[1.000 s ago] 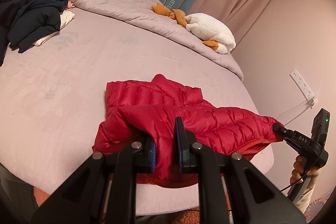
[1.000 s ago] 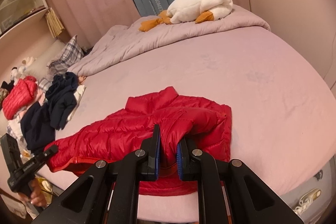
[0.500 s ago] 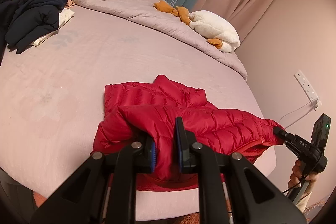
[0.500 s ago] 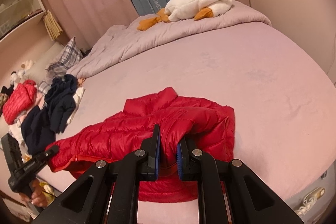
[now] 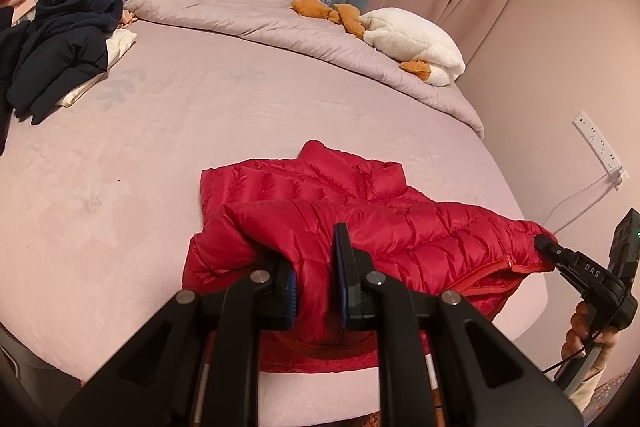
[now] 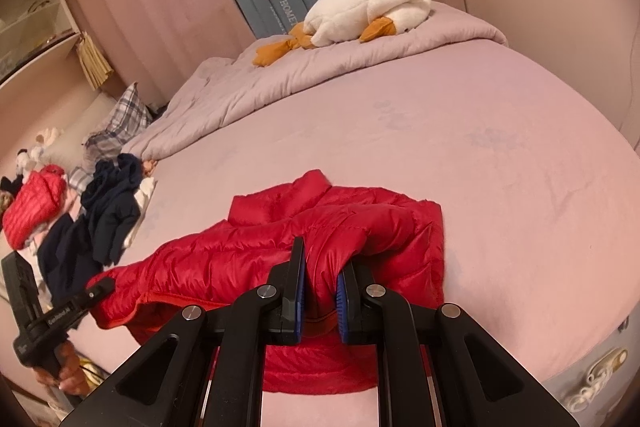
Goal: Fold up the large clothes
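A red puffer jacket point(image 5: 360, 227) lies near the front edge of the pink bed point(image 5: 160, 147), its collar pointing away from me. Its lower half is lifted and doubled over the upper half. My left gripper point(image 5: 316, 283) is shut on one corner of the lifted hem. My right gripper point(image 6: 320, 283) is shut on the other corner; it also shows in the left wrist view point(image 5: 544, 245). The jacket point(image 6: 260, 259) stretches between the two grippers. The left gripper shows at the lower left of the right wrist view point(image 6: 106, 285).
A pile of dark navy clothes point(image 5: 56, 51) lies at the bed's left side, with a second red jacket point(image 6: 34, 207) beyond it. A grey duvet point(image 5: 248, 11) and a white plush goose point(image 5: 408, 39) lie at the far side. A wall socket strip point(image 5: 598, 143) hangs at the right.
Both grippers have carried the lifted hem a little further toward the collar. The grip on the jacket is unchanged.
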Tool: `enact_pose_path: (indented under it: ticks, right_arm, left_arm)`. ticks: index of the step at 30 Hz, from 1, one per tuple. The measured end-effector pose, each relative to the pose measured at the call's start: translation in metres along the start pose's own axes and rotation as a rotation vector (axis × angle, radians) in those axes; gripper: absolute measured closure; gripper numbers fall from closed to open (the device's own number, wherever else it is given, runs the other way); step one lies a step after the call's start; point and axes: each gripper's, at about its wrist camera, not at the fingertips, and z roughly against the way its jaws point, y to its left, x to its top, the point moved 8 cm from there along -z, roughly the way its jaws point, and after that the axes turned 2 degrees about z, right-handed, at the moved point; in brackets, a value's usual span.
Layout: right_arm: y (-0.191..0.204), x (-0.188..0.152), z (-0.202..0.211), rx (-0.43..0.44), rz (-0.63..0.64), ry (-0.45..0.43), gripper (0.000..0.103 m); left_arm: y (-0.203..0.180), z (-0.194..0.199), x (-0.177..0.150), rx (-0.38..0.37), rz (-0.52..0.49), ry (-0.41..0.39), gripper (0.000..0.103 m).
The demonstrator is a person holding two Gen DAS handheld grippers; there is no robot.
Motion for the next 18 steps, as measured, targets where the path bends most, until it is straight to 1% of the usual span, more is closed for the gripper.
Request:
enact_pose_path:
  ticks: [10, 14, 18]
  right_arm:
    - [0.0, 0.002, -0.007, -0.02, 0.027, -0.017, 0.089]
    - [-0.001, 0.004, -0.007, -0.017, 0.02, -0.033, 0.089]
    - [0.001, 0.004, -0.005, -0.021, 0.033, -0.049, 0.089]
  left_arm:
    - [0.001, -0.009, 0.006, 0.012, -0.01, 0.006, 0.088]
    - [0.002, -0.005, 0.008, -0.004, -0.003, -0.004, 0.088]
    - [0.005, 0.0, 0.012, -0.063, 0.021, -0.015, 0.088]
